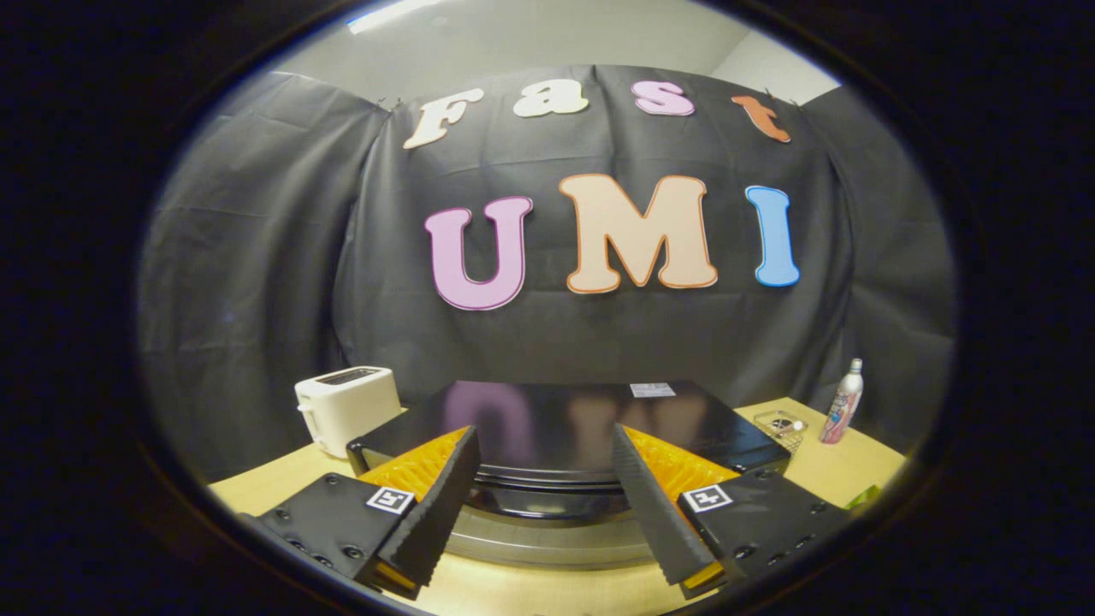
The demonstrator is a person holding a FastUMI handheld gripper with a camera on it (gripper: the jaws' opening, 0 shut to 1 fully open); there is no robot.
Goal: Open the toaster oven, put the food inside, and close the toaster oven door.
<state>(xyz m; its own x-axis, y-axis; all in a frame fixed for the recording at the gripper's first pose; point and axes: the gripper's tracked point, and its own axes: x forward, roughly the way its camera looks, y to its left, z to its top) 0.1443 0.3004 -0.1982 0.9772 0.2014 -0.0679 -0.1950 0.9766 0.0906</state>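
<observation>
Gripper view: you held the gripper (546, 479) with its fingers spread wide and nothing between them, poised above the toaster oven (565, 428), whose glossy black top lay just ahead on the wooden table (821, 470). A white toaster (346, 406) stood beside it, a spray bottle (843, 400) further off. The door looked closed and no food was visible, so the whole task apparently remained.

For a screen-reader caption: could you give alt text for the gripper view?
The gripper is open, its fingers flanking the glossy black toaster oven just ahead on the light wooden table. A white slot toaster stands beside it.
</observation>
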